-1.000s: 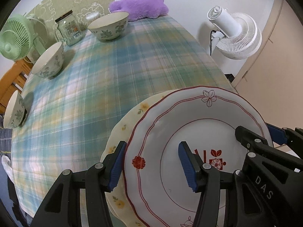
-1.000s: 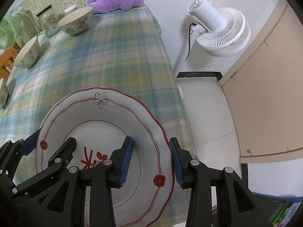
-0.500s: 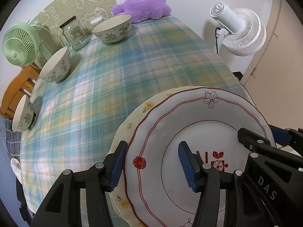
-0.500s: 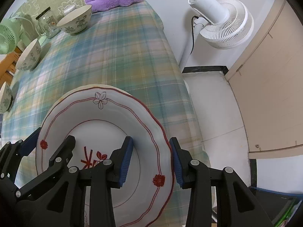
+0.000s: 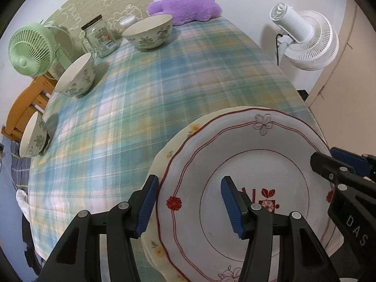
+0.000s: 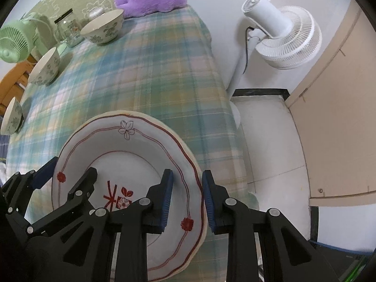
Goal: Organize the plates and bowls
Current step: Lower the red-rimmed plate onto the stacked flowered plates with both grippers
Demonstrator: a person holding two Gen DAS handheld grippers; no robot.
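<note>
Two plates (image 5: 258, 155) stacked; three bowls (image 5: 150, 33); one jar (image 5: 99, 36); two fans (image 5: 305, 40).

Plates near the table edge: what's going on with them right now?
Two hand-held grippers straddle opposite rims of the red-trimmed plate, which lies on a cream floral plate on the plaid tablecloth. The left hand-held gripper stands open around its rim; the right hand-held gripper is closing on the other rim. Three floral bowls wait apart along the far side.
</note>
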